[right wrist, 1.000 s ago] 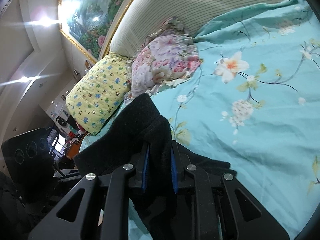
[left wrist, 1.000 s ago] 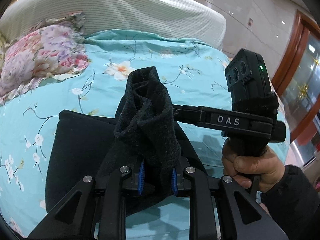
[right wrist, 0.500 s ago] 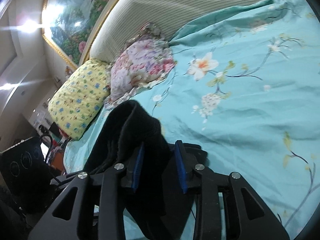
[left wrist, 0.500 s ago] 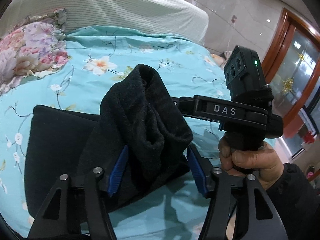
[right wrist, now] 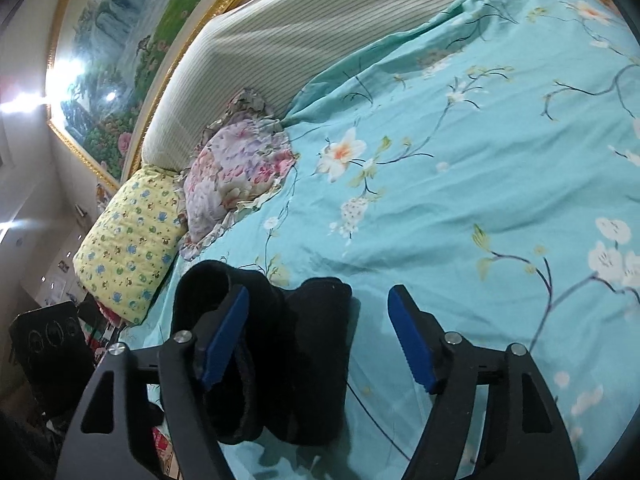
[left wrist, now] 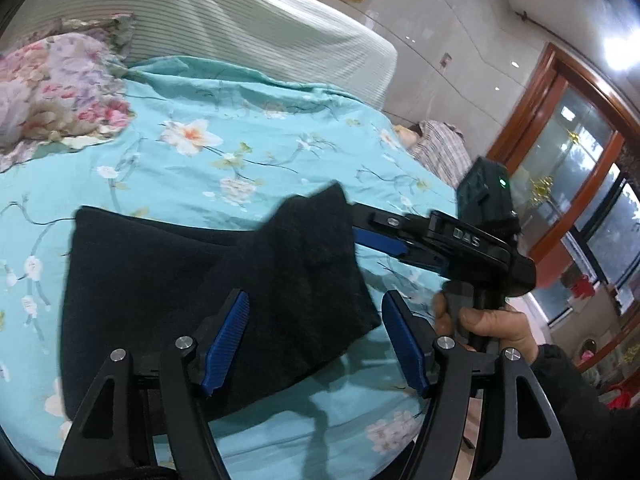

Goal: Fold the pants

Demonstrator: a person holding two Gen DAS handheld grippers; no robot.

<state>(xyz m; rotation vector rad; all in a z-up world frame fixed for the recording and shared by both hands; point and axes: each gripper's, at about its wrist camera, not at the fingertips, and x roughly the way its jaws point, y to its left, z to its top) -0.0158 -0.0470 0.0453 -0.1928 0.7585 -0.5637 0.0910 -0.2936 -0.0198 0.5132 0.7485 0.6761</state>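
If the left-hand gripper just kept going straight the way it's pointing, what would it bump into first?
Most likely the black pants: they lie on the bed straight ahead of the open left gripper. Beyond them is the turquoise floral bedspread. Depth is hard to judge through the fisheye.

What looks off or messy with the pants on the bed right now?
The black pants lie folded on the teal sheet, but the end nearest the right gripper is bunched, one corner sticking up instead of lying flat. Both grippers are open.

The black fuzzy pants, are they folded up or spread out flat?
Folded. The black fuzzy pants lie doubled over in layers on the turquoise flowered bedsheet, and both claws are open and off them.
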